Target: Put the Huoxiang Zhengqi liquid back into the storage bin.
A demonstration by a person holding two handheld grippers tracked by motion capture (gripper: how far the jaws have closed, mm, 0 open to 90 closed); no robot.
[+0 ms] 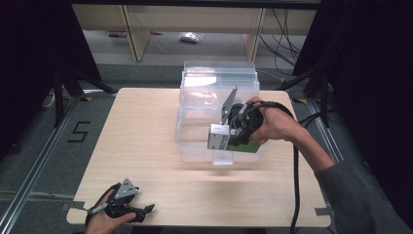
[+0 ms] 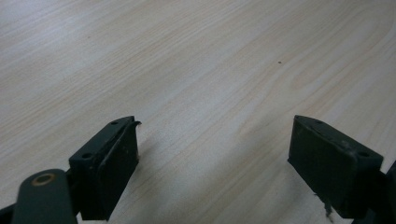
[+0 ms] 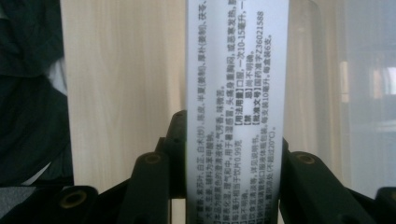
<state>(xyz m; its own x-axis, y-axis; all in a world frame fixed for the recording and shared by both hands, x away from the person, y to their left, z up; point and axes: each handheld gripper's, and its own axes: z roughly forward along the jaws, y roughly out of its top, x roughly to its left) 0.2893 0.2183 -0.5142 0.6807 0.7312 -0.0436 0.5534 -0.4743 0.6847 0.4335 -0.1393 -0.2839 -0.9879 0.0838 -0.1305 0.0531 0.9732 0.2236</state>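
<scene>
Your right gripper [image 1: 233, 130] jaws clamp the white printed carton [image 3: 236, 102] over the clear plastic bin [image 1: 217, 83], seemingly for loading, while your left gripper [image 1: 139, 210] rests, jaws apart, on the pale wooden table [image 1: 146, 126]

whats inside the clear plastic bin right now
The right gripper holds a white-and-green box over the clear bin; visible floor looks bare. The part beneath hand and box is covered.

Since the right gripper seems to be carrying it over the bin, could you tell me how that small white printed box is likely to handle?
The small white printed cardboard box is probably light and fairly stiff: its flat sides look undented between the jaws of the right gripper. A harder squeeze might crush it. Flat-sided, it should not roll if set in the clear plastic bin.
</scene>
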